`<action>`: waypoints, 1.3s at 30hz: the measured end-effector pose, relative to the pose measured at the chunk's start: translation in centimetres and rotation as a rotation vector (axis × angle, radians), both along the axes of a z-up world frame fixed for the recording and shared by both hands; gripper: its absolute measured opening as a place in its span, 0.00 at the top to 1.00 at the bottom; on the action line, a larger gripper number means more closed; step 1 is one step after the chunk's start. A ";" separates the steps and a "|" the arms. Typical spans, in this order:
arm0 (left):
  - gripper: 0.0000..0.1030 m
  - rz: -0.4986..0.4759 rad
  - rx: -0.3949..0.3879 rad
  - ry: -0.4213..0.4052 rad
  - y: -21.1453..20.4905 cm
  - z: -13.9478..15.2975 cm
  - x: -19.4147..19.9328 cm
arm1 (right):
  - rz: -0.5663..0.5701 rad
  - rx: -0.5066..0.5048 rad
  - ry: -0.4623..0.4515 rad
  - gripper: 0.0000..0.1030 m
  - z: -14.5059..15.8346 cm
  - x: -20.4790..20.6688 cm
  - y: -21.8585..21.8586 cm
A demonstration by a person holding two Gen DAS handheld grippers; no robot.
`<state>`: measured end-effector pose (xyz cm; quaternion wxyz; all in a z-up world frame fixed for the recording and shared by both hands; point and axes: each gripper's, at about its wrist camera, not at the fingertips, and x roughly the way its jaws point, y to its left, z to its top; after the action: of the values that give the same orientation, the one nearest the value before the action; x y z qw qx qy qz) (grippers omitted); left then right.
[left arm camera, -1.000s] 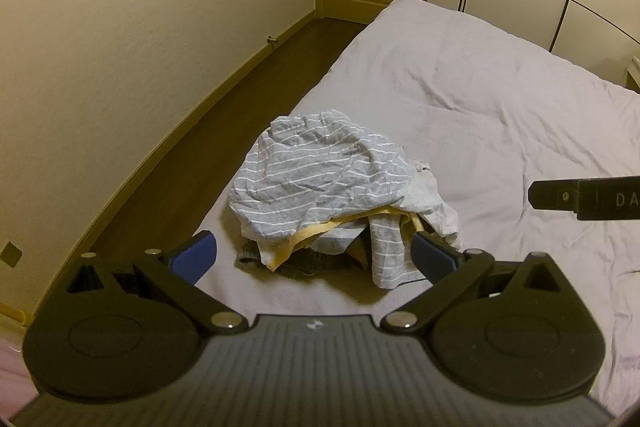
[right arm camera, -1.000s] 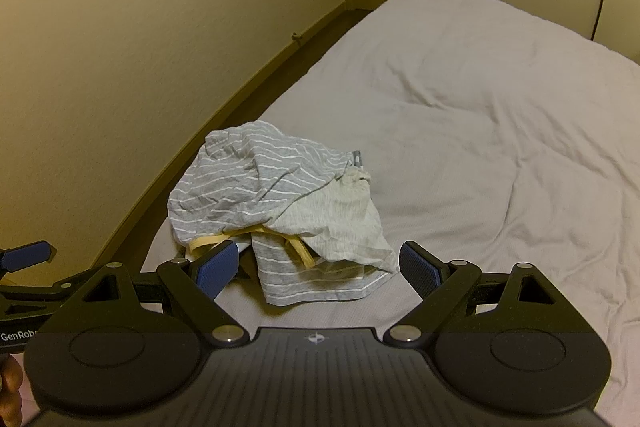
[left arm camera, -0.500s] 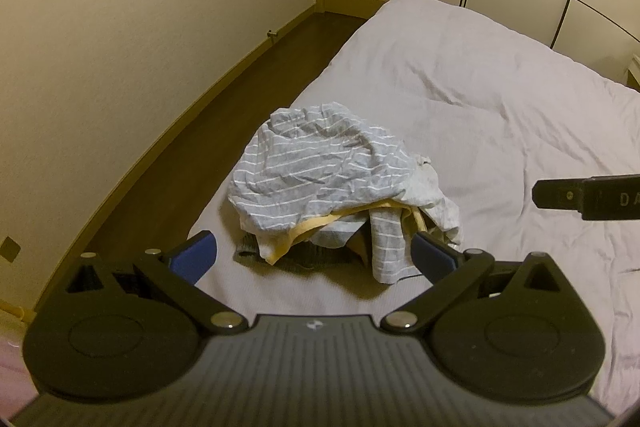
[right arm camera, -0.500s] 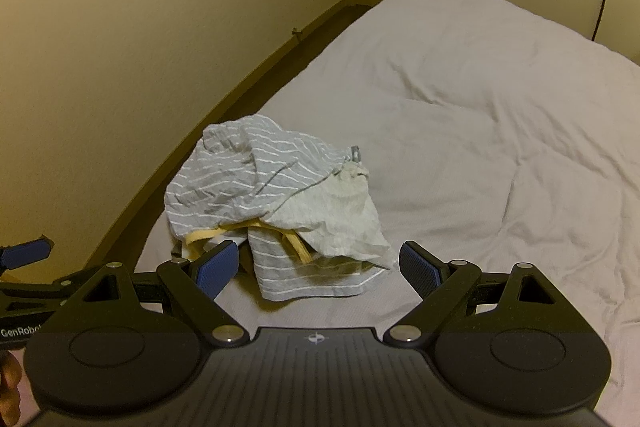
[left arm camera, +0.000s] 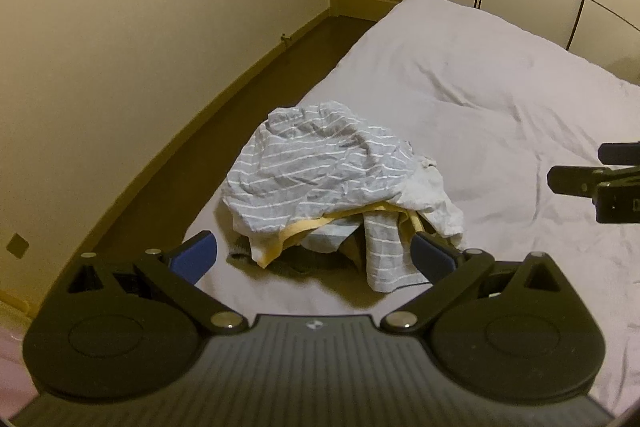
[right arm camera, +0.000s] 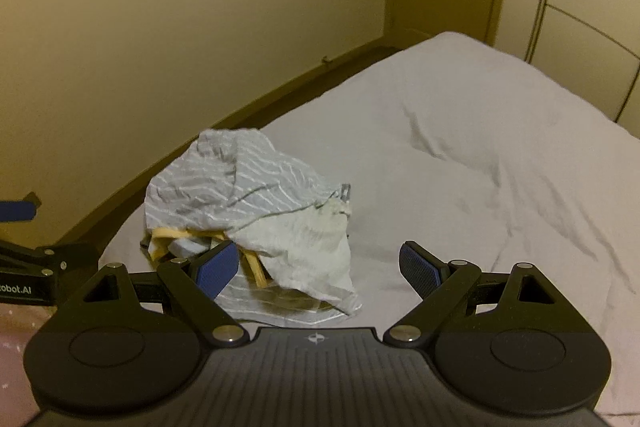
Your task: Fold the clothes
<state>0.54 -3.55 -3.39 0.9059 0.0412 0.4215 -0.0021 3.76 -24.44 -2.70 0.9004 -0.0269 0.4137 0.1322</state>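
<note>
On bed (left arm camera: 500, 115) near left edge, crumpled clothes pile (left arm camera: 320, 179); we hover left gripper (left arm camera: 314, 259) and right gripper (right arm camera: 316, 267) spread wide, empty, framing pile, likely for grasp.

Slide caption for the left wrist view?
Open left gripper facing a crumpled pile of clothes near the bed edge, nothing grasped yet.

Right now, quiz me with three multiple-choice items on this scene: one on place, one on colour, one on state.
1. Where does the pile of clothes lie?
A. on the floor
B. on the bed, near its wall-side edge
C. on a chair

2. What colour is the striped top?
A. grey and white
B. red
C. black

3. How stands the left gripper?
A. shut on cloth
B. open, holding nothing
C. out of view

Answers: B, the sheet lies under the pile; A, pale stripes show on grey; B, both fingers stand apart.
</note>
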 end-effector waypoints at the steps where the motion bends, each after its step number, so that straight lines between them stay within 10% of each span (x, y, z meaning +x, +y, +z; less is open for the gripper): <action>1: 0.02 -0.009 0.008 -0.007 -0.2 -0.2 0.0 | 0.022 0.000 -0.002 0.14 -0.4 0.1 -0.1; 16: 0.32 -0.550 0.147 -0.006 -3.0 -8.0 9.4 | 0.060 -0.116 0.073 0.30 -6.6 2.7 2.7; 22: 0.98 -0.719 0.122 0.056 -3.1 -10.9 13.5 | 0.102 -0.190 0.097 0.31 -9.5 3.9 5.6; 39: 0.99 -0.578 0.056 -0.021 3.4 -7.2 24.7 | 0.343 -0.291 0.073 0.45 -13.5 6.4 12.3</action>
<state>25.25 -0.18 -10.59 0.8707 0.1847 0.3826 -0.2480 10.16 -12.11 -16.24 0.8358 -0.2219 0.4501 0.2230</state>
